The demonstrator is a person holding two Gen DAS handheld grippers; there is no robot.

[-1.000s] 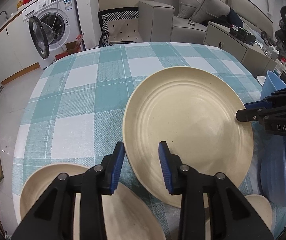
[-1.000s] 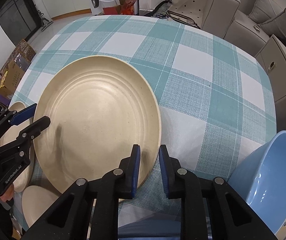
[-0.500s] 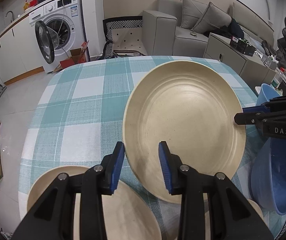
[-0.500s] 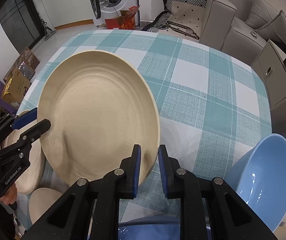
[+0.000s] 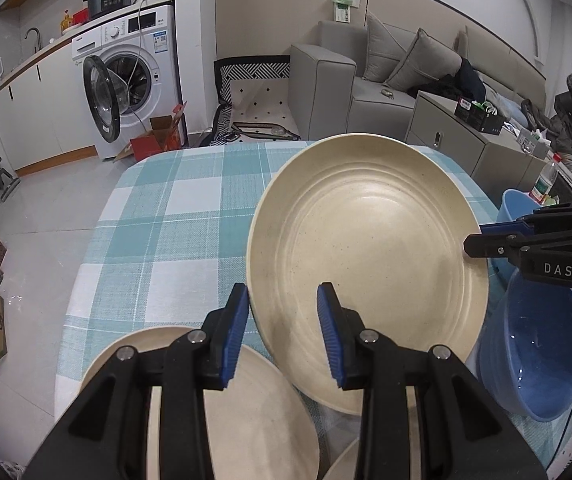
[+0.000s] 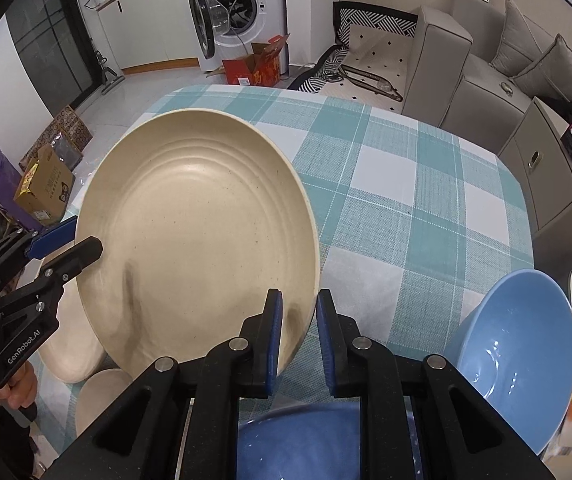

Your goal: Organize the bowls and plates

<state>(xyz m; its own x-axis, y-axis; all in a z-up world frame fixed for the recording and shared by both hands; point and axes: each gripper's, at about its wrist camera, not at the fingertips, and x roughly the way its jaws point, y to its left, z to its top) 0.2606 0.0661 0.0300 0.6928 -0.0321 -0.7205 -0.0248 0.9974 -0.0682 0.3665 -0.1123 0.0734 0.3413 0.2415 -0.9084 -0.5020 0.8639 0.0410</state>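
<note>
Both grippers, left gripper point(image 5: 282, 336) and right gripper point(image 6: 297, 334), are gripping the big cream plate point(image 5: 365, 264), now lifting off the bench point(image 6: 405, 200), probably heading for stacking.

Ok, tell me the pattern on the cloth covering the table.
The tablecloth is a teal and white check, a plaid of large squares. It shows best in the right wrist view.

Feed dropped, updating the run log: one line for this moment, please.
left claw: shut on cream plate rim | right claw: shut on opposite rim | plate: lifted, tilted over checked tablecloth
</note>
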